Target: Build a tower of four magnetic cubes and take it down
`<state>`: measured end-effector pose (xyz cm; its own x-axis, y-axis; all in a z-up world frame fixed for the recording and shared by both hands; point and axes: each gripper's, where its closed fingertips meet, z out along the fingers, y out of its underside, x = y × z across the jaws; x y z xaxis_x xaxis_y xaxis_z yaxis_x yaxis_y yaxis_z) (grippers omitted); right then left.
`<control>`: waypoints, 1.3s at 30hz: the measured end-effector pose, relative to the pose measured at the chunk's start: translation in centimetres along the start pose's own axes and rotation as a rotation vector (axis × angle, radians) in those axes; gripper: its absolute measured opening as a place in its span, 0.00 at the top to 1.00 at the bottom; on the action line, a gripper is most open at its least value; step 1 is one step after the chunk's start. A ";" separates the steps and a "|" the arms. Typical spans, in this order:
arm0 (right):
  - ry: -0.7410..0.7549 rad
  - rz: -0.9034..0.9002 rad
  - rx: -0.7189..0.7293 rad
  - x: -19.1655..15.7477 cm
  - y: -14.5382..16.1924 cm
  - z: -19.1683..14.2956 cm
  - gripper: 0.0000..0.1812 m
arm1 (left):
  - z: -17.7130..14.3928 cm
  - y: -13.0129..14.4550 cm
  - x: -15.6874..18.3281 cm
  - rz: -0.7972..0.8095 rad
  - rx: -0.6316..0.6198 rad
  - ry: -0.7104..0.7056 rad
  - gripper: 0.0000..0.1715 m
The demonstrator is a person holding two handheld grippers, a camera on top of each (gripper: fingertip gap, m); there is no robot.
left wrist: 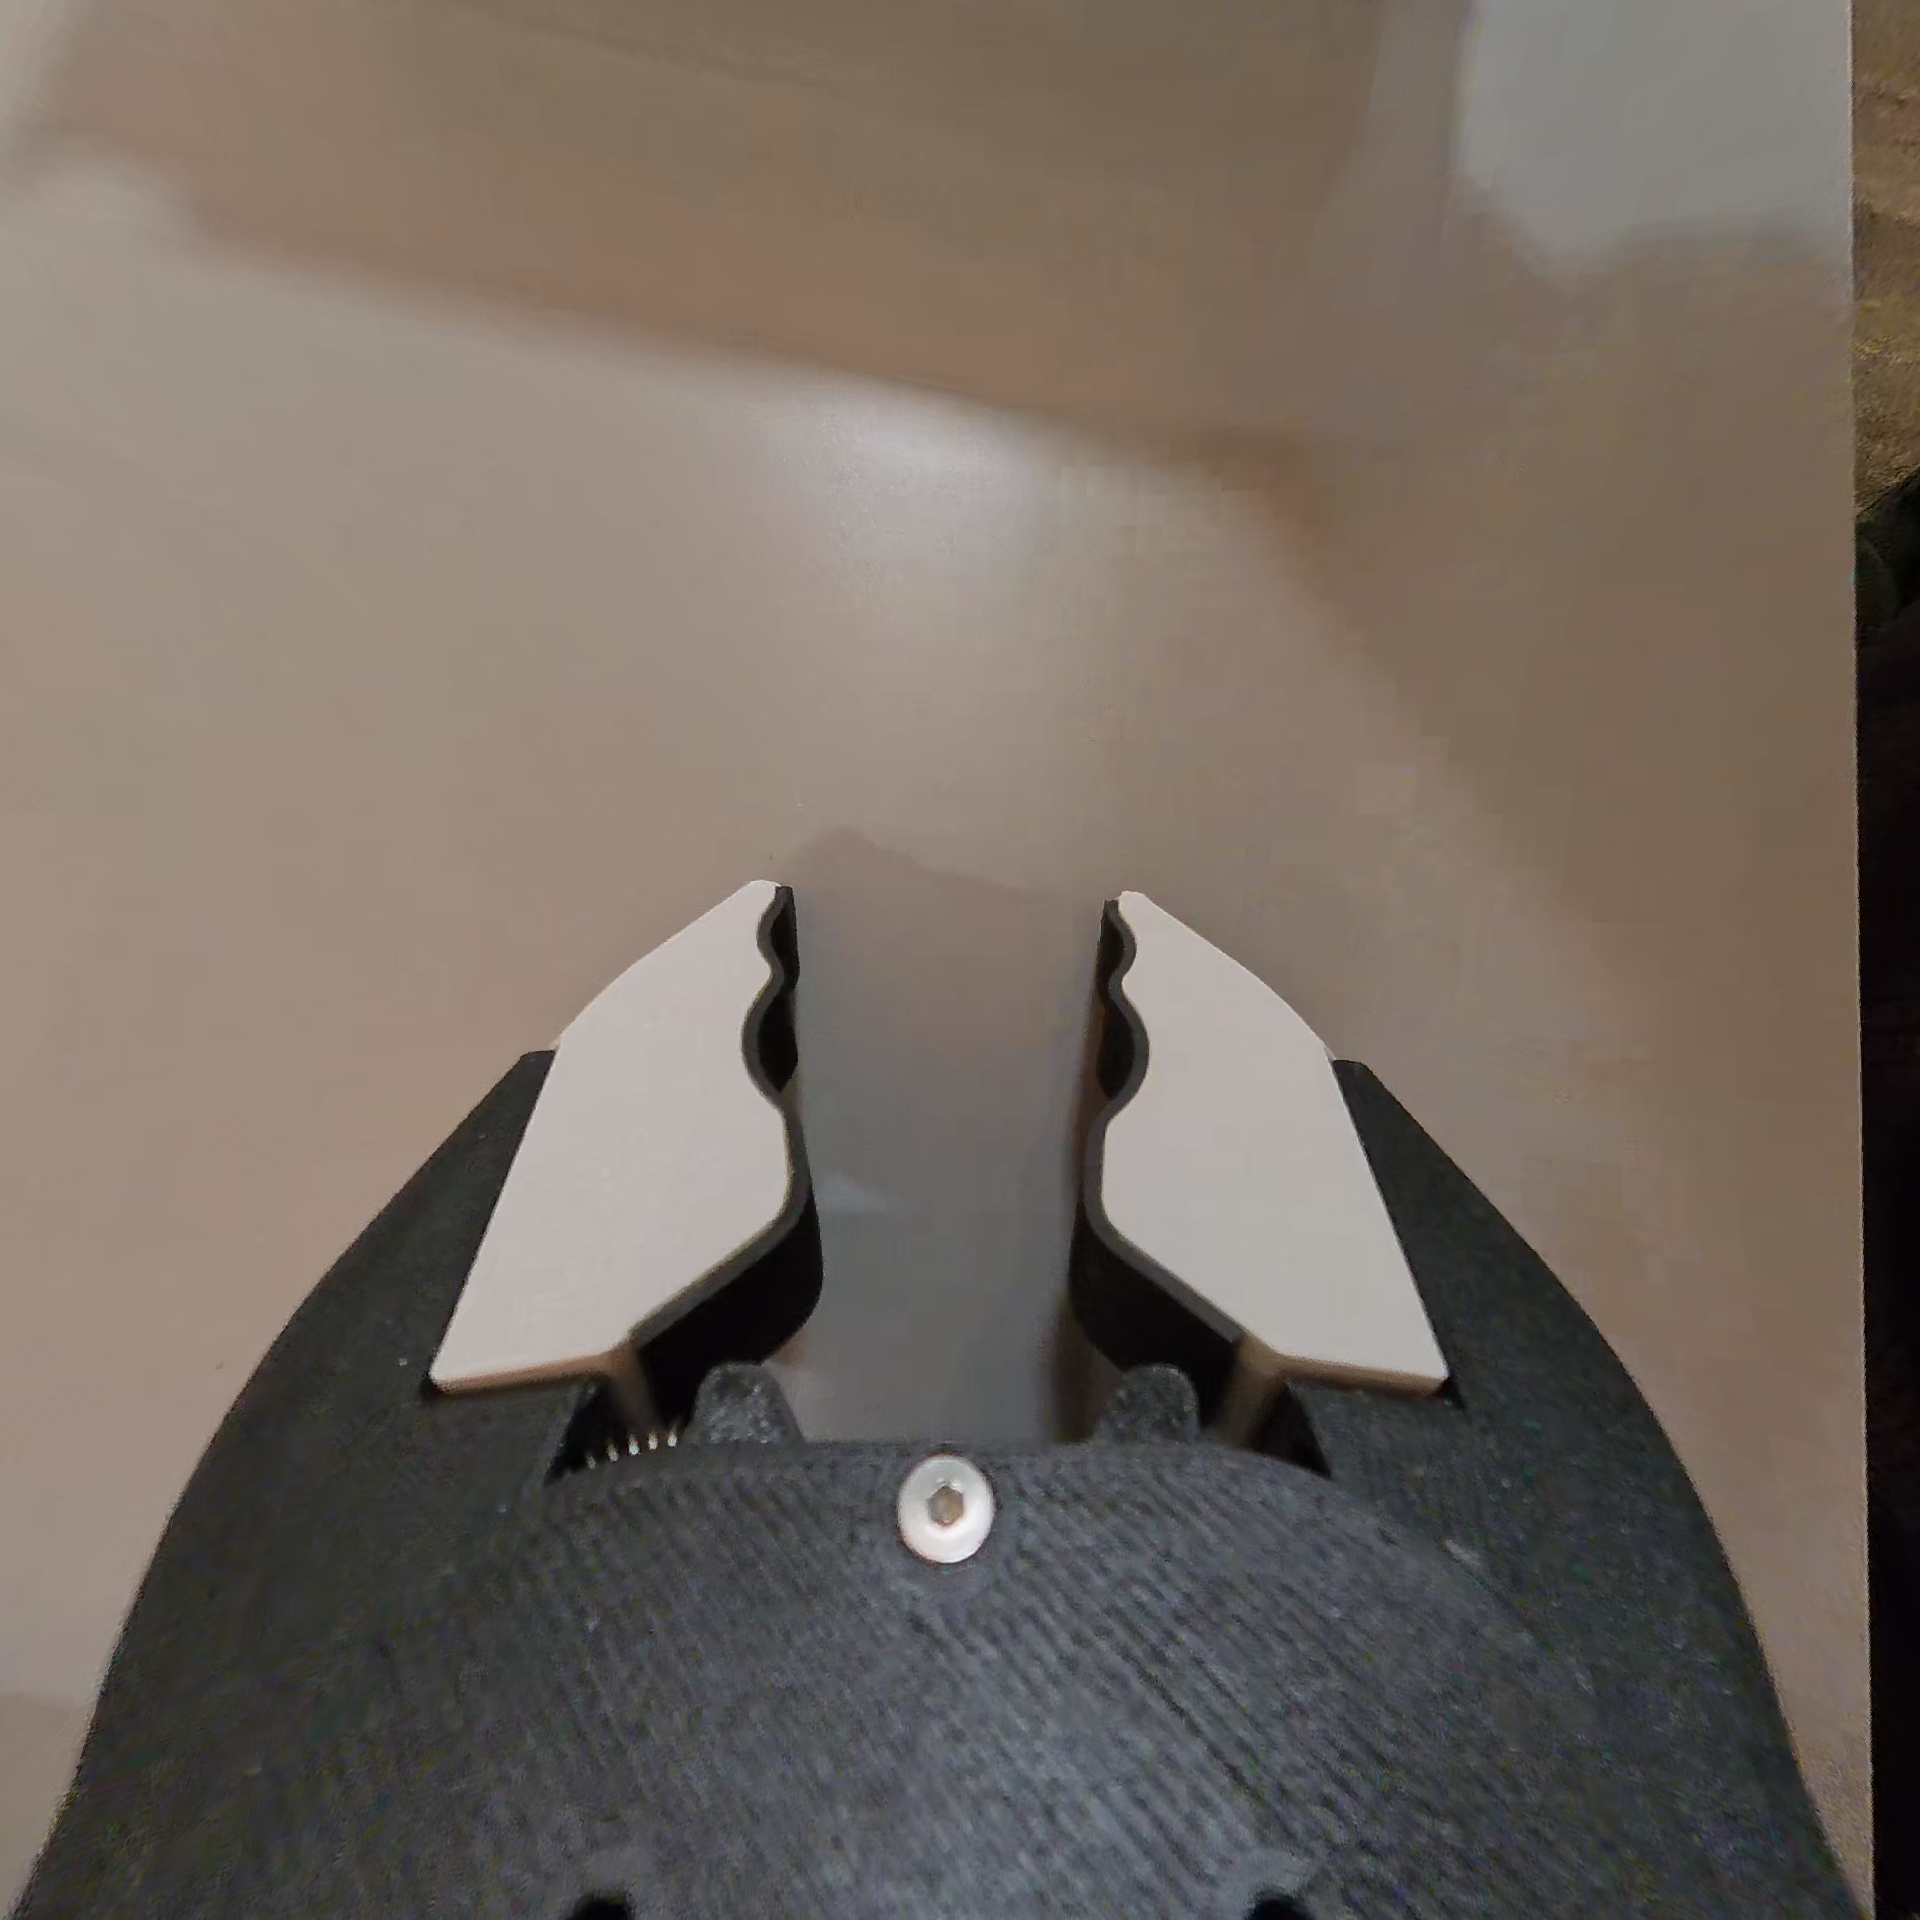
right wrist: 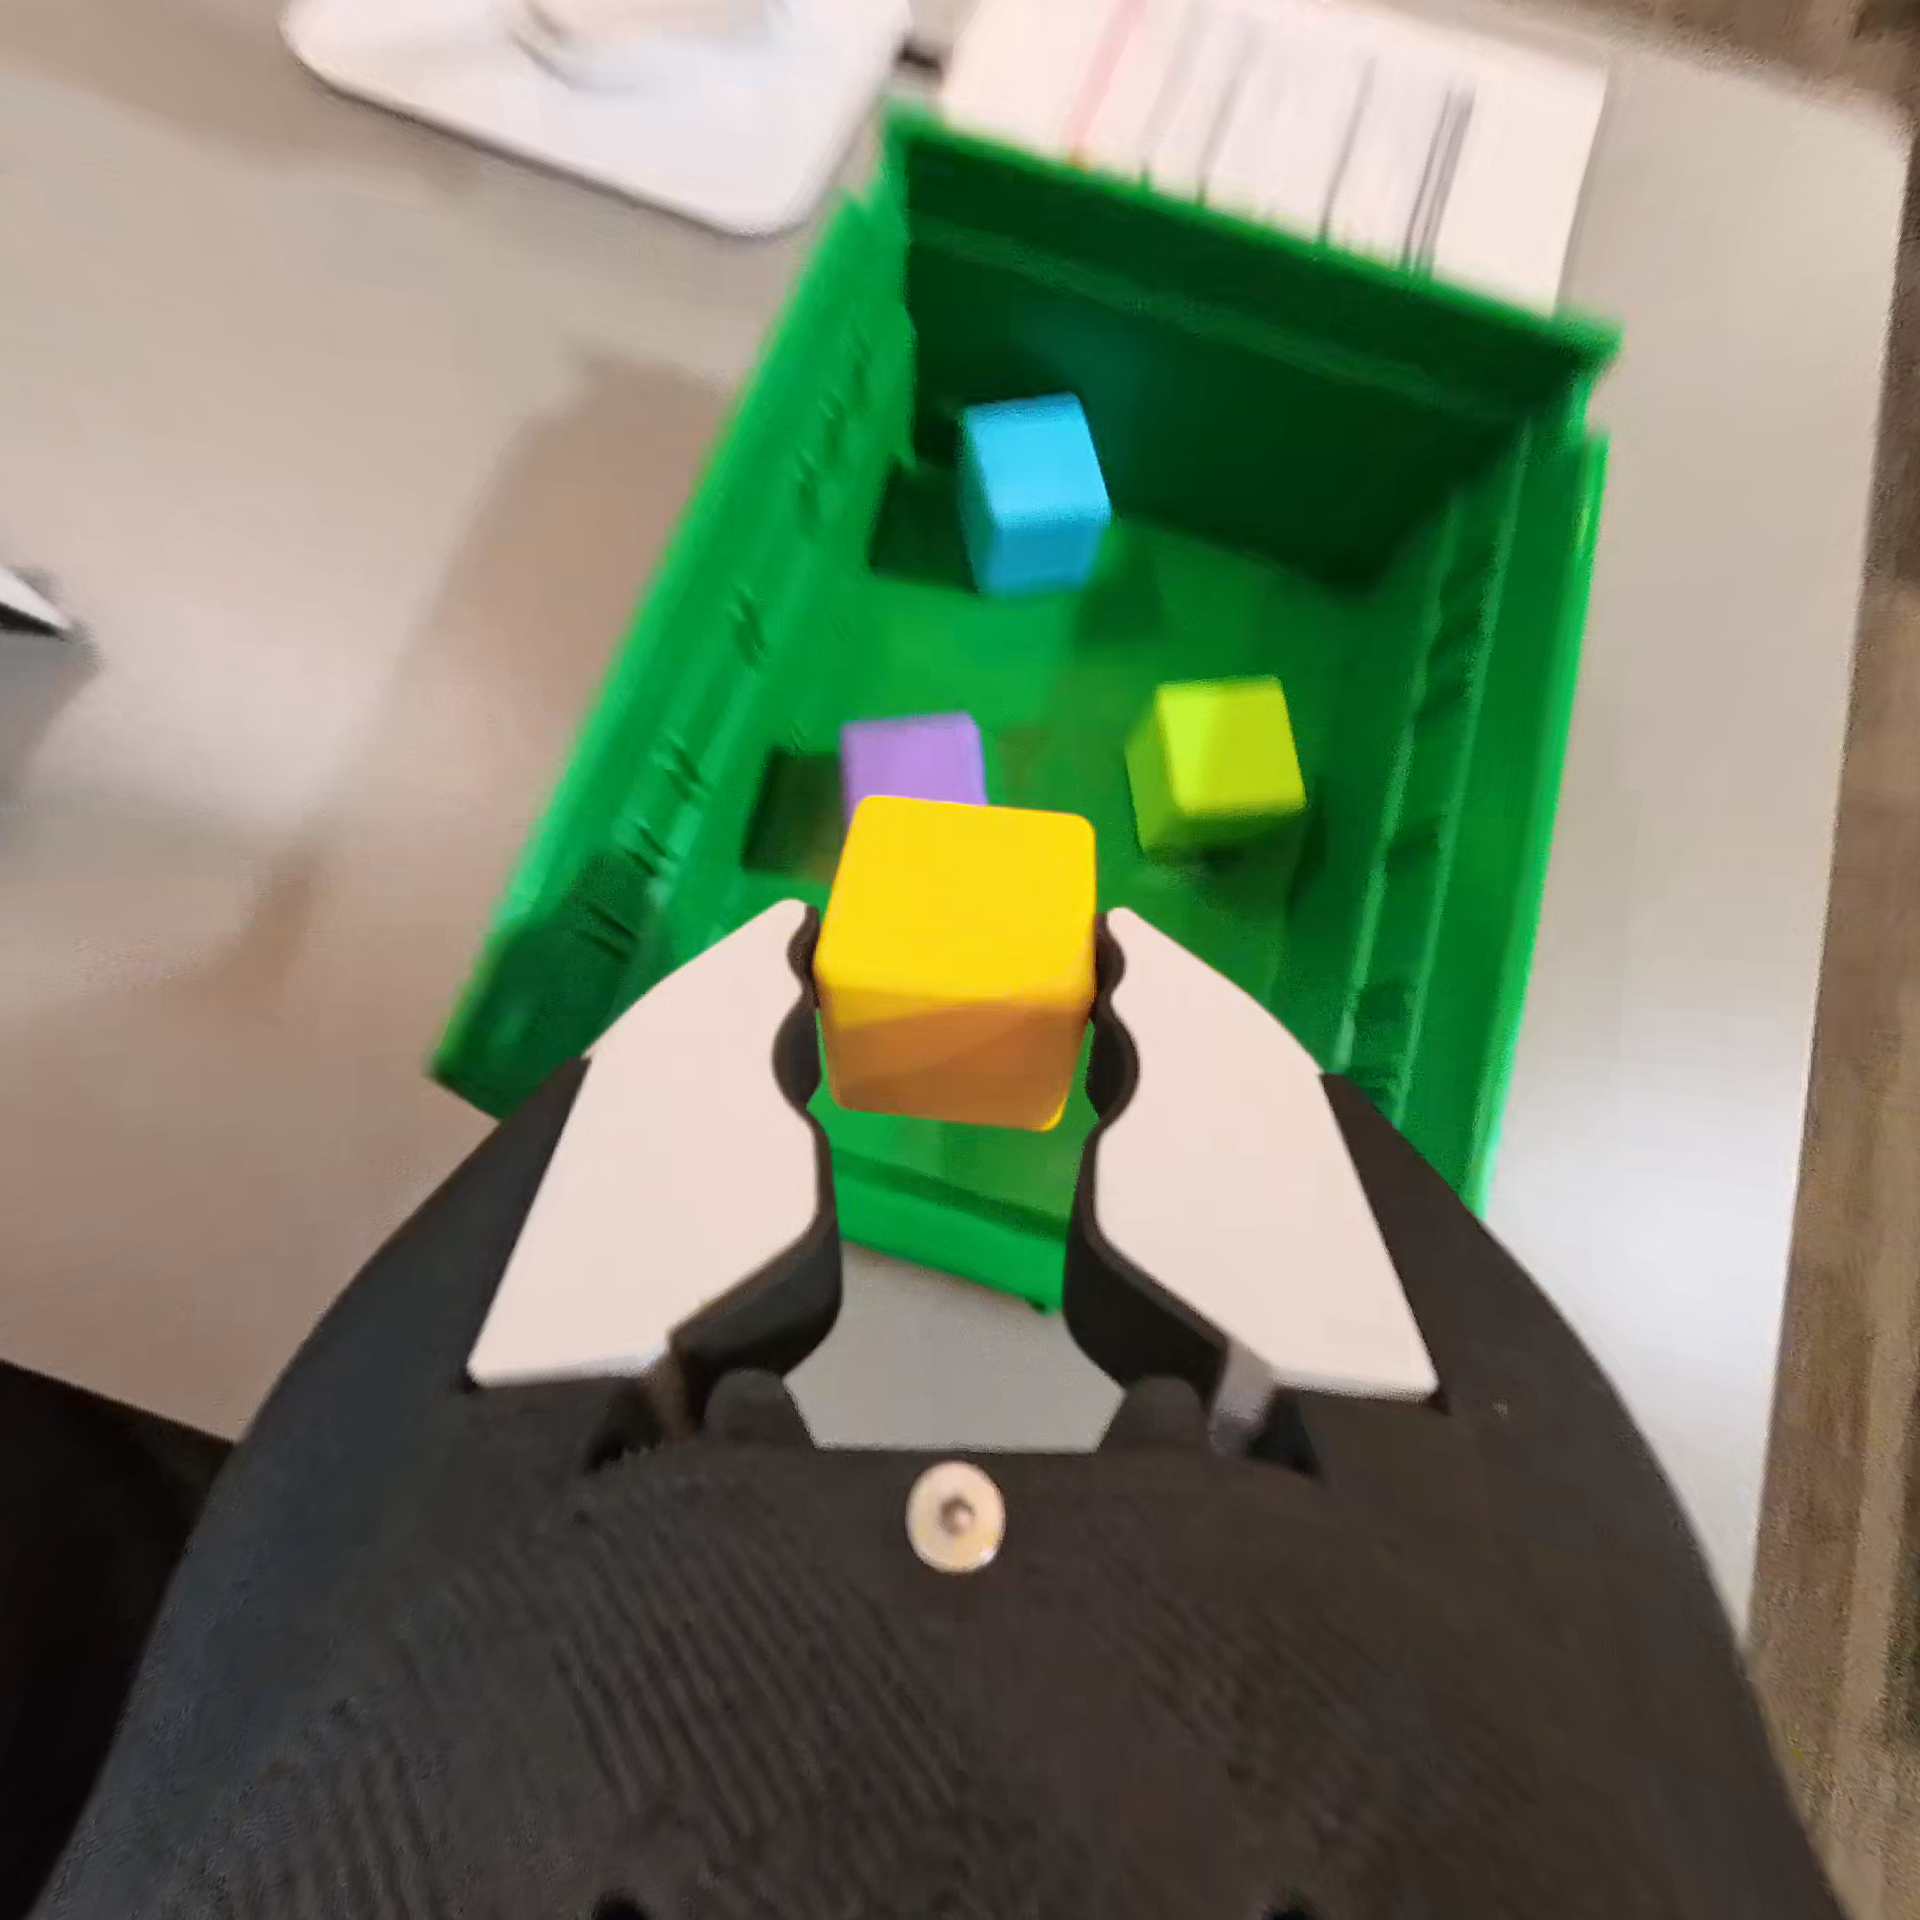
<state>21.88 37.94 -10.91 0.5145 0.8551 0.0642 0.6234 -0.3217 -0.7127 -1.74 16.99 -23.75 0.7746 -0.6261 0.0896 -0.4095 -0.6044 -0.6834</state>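
My right gripper (right wrist: 954, 920) is shut on a yellow cube (right wrist: 956, 956) and holds it above the near end of a green open-top box (right wrist: 665, 769). Inside the box lie a blue cube (right wrist: 1032, 494), a lime green cube (right wrist: 1216, 758) and a purple cube (right wrist: 912, 756), which the yellow cube partly hides. My left gripper (left wrist: 948, 904) is open and empty over a bare beige tabletop (left wrist: 520, 623); nothing lies between its fingers.
A white tray (right wrist: 623, 94) lies at the far left behind the box, and a white stack of papers (right wrist: 1268, 125) behind its far end. The table edge (right wrist: 1839, 935) runs down the right side, also in the left wrist view (left wrist: 1855, 727). Left tips to right tips: about 35 cm.
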 end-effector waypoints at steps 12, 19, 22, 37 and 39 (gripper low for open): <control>0.109 0.083 -0.319 4.2 8.1 3.9 0.72 | 0.0 0.0 0.0 0.003 -0.002 -0.006 0.68; 0.164 0.022 -0.398 4.7 9.4 4.2 0.72 | 0.1 0.0 0.0 0.008 -0.003 -0.012 0.67; 0.175 0.003 -0.393 4.7 9.3 4.4 0.72 | 0.1 0.0 0.0 0.009 -0.004 -0.012 0.67; 0.228 -0.059 -0.390 5.0 8.7 3.9 0.73 | 0.1 0.1 0.0 0.015 -0.006 -0.019 0.67; 0.238 -0.067 -0.383 5.1 8.5 3.8 0.73 | 0.1 0.1 0.0 0.016 -0.006 -0.020 0.67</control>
<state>27.57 41.11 -19.32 0.5590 0.7761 0.2917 0.8094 -0.4345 -0.3950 -1.75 17.03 -23.86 0.7774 -0.6258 0.0644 -0.4246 -0.5975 -0.6802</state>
